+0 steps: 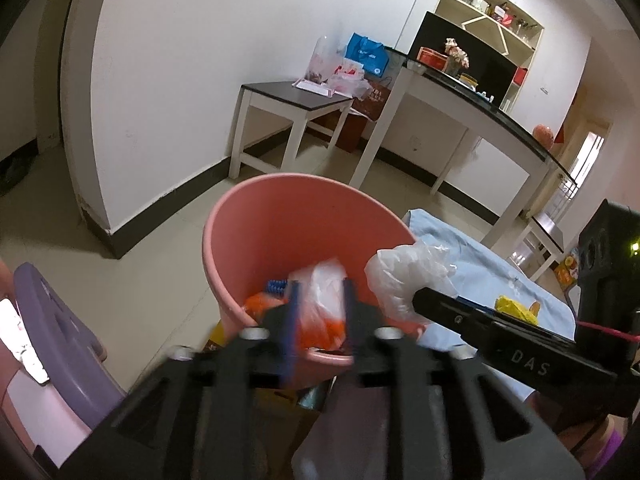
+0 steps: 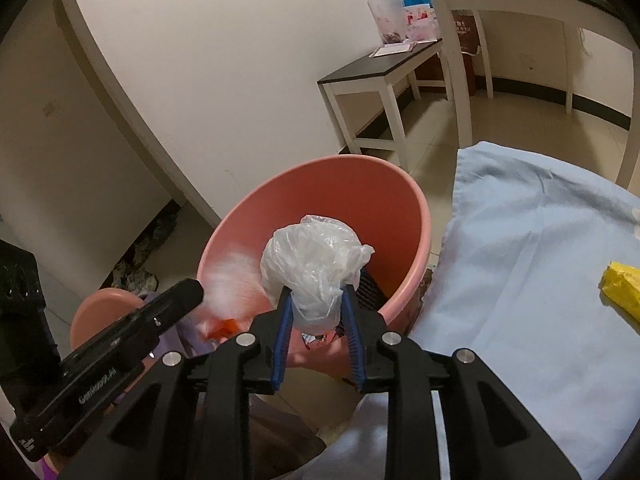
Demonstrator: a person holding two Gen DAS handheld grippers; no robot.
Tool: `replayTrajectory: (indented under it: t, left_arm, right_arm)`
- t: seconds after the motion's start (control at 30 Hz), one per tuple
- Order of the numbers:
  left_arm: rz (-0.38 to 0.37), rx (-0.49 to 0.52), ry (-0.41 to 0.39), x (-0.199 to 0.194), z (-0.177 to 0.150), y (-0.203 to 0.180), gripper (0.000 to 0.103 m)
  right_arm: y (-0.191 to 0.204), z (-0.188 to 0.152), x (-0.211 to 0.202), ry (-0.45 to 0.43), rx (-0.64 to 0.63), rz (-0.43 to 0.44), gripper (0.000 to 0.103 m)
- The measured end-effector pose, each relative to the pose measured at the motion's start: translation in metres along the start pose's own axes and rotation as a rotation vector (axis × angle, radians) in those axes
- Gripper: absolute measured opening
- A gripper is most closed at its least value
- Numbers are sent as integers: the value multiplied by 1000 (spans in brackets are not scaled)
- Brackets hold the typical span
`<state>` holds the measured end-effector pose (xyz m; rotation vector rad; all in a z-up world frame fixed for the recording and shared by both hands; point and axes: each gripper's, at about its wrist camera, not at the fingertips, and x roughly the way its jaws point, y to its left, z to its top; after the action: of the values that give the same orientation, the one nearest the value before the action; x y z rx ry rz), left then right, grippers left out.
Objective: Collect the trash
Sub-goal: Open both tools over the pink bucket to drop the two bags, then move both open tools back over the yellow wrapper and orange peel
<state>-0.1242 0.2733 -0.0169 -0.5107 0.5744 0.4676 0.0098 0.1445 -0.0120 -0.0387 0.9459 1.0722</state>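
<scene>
A pink bucket stands beside a table covered with a light blue cloth. My left gripper is over the bucket's near rim, shut on a clear bag with orange contents. My right gripper is shut on a crumpled white plastic bag and holds it above the bucket. That bag also shows in the left wrist view, at the bucket's right rim. A yellow wrapper lies on the cloth to the right. Orange trash lies inside the bucket.
A purple plastic stool stands to the left of the bucket. A low dark-topped bench with bags stands against the white wall. A long white table with a black top runs along the right. A smaller pink basin sits on the floor.
</scene>
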Motion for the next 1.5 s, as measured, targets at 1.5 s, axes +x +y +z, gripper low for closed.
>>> replayTrajectory:
  t: [1.5]
  left_arm:
    - [-67, 130, 10, -45, -39, -114, 38]
  right_arm:
    - [-113, -77, -176, -185, 195, -90, 47]
